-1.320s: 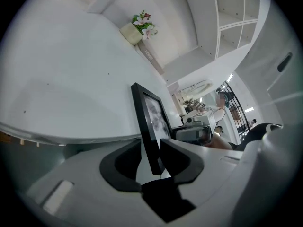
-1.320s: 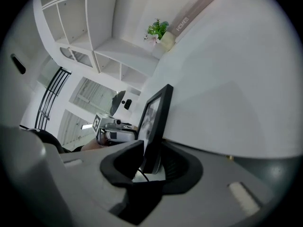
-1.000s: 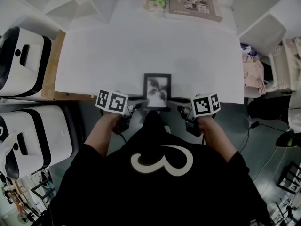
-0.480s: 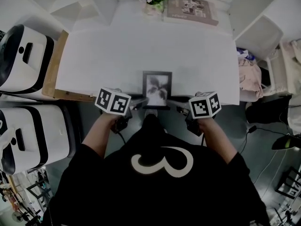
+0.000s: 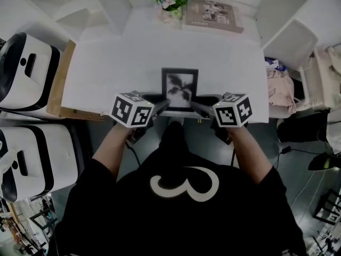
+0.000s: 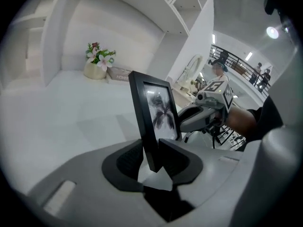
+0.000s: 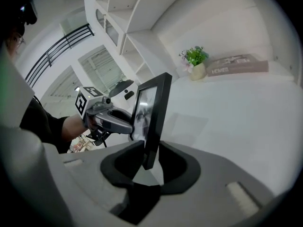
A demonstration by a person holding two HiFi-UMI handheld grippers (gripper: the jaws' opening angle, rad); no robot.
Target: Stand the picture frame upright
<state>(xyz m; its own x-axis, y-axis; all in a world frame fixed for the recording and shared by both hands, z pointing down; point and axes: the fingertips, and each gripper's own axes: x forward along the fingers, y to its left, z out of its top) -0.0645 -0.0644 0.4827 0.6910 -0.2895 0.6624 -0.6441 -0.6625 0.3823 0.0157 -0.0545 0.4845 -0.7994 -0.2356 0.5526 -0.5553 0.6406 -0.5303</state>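
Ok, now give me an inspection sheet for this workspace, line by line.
Surface: white table, mostly bare; wooden board along its left edge.
Job's things: picture frame near the front edge, tipped up, not lying flat.
Clutter: flower pot and a book at the far end.
Grippers: left gripper and right gripper each shut on a side edge of the frame.
Cables: one cable on the floor at right.
Surroundings: white shelving, two white machines at left, clothes at right.
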